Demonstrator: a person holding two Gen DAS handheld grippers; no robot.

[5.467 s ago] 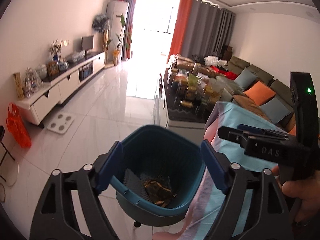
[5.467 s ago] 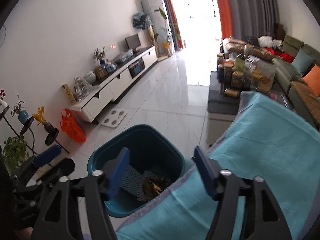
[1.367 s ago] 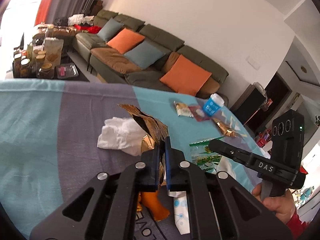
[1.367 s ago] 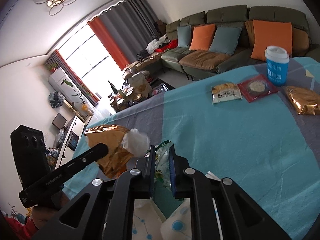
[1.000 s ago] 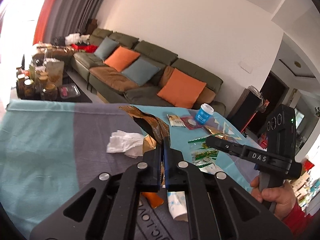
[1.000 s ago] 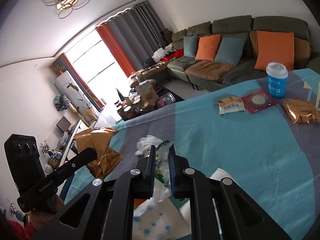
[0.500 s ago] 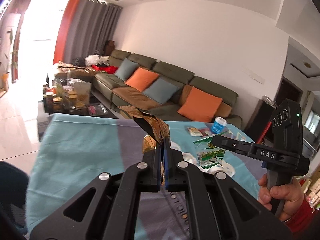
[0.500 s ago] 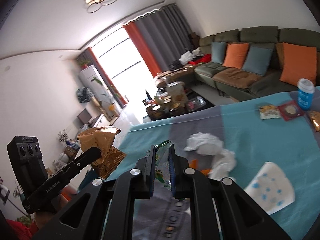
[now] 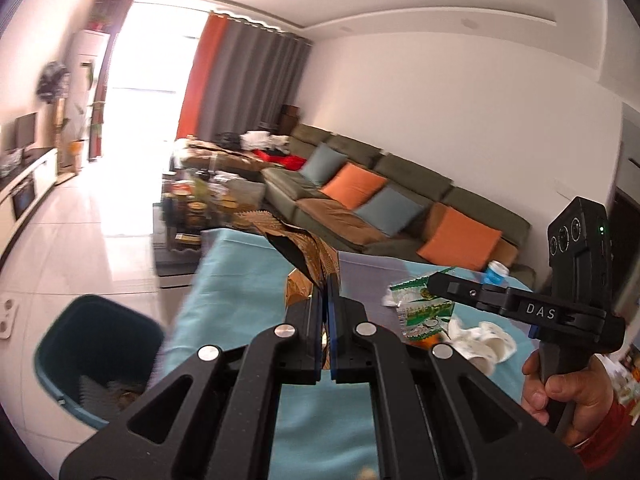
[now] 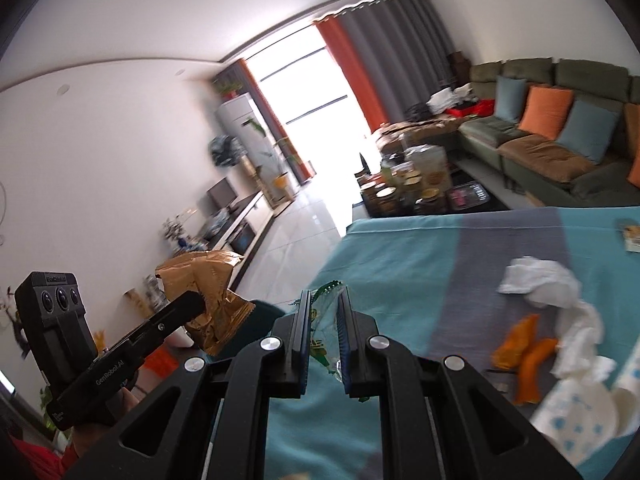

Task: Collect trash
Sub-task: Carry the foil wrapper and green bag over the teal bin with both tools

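My left gripper is shut on a crumpled gold wrapper, held above the table's left end; the wrapper also shows in the right wrist view. My right gripper is shut on a green-and-white snack packet, which the left wrist view shows hanging from its tips. The teal trash bin stands on the floor at the table's left end, below and left of the left gripper, with some trash inside.
The table has a teal and grey cloth. On it lie white tissues, orange peel, a white dotted wrapper and a blue-and-white cup. A cluttered coffee table and a green sofa stand beyond.
Both grippers have swung left with their trash, away from the table's middle toward its left end. The trash bin has come into the left wrist view.
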